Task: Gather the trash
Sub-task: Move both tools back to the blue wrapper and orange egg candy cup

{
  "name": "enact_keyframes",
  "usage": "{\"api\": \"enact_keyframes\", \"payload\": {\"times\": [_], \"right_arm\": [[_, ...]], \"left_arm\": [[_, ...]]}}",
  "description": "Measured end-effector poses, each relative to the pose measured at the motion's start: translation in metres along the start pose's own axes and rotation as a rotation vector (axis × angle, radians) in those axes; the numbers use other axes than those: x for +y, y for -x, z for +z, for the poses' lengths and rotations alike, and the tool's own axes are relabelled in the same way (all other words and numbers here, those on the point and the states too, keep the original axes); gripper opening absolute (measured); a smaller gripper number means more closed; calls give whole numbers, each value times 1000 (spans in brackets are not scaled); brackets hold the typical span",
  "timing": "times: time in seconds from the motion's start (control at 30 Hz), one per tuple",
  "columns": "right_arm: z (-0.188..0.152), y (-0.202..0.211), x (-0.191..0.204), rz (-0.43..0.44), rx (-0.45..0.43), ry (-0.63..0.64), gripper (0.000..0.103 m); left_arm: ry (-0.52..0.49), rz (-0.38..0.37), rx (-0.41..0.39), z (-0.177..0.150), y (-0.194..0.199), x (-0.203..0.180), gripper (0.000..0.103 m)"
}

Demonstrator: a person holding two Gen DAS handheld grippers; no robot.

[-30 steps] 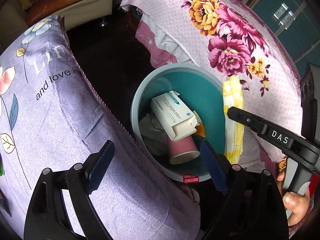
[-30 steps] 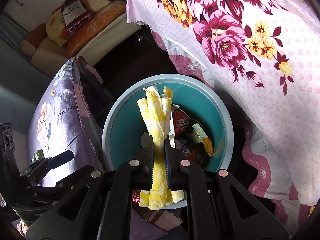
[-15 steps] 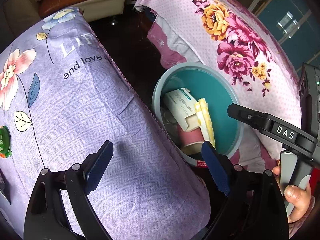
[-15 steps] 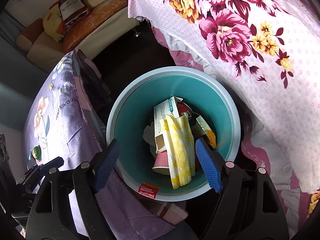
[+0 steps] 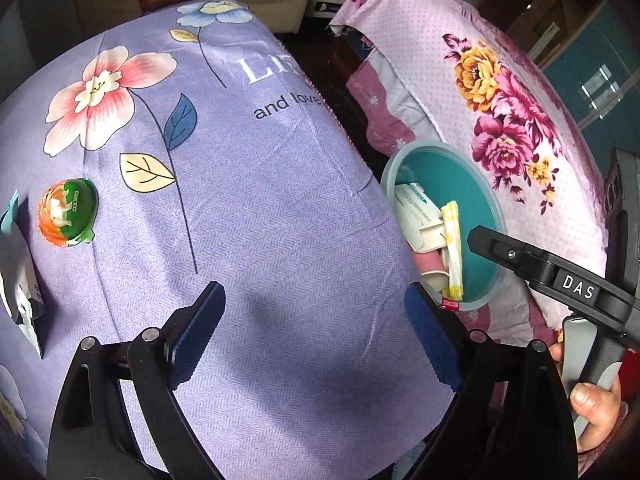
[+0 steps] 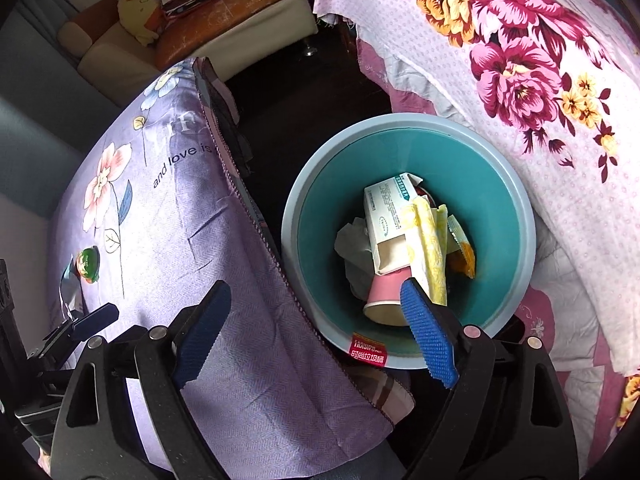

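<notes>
A teal bin [image 6: 480, 200] stands on the floor, holding a yellow wrapper [image 6: 430, 252], a white box [image 6: 388, 216] and a pink paper cup [image 6: 386, 292]. My right gripper [image 6: 316, 292] hovers over the bin's near rim. Its jaws are opening, with nothing between them. My left gripper [image 5: 314, 296] is open and empty above the purple flowered cloth [image 5: 260, 200]. An orange-and-green jelly cup [image 5: 68, 214] and a crumpled silver-white wrapper [image 5: 18, 272] lie on that cloth at the far left. The bin [image 5: 452, 184] shows at the right of the left wrist view.
A pink flowered cloth [image 6: 540, 80] drapes a surface right of the bin. Dark floor lies between the two cloths. A sofa with cushions [image 6: 240, 20] stands at the back. A person's hand [image 5: 596, 408] grips the right tool's handle.
My right gripper opened and let go of the yellow wrapper, which now lies in the bin. Both grippers shifted left, from over the bin towards the purple cloth.
</notes>
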State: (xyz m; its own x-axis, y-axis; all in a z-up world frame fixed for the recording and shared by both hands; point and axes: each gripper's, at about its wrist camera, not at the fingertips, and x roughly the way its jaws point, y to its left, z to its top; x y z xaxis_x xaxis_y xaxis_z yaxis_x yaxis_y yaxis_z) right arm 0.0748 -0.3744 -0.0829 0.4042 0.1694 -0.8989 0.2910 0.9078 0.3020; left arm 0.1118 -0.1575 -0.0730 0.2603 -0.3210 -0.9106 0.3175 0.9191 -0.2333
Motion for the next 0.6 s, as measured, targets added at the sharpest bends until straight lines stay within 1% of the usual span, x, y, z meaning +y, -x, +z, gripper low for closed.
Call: {"api": "enact_keyframes", "payload": {"times": [0.17, 0.4, 0.6], "right_arm": [[-5, 1, 31, 9, 9, 62, 82], [-10, -1, 79, 14, 21, 147, 83], [-14, -8, 116, 16, 35, 203, 83]], "left_arm": [[66, 12, -35, -7, 22, 33, 91], [161, 26, -112, -13, 58, 81, 91], [244, 70, -163, -17, 81, 125, 91]]}}
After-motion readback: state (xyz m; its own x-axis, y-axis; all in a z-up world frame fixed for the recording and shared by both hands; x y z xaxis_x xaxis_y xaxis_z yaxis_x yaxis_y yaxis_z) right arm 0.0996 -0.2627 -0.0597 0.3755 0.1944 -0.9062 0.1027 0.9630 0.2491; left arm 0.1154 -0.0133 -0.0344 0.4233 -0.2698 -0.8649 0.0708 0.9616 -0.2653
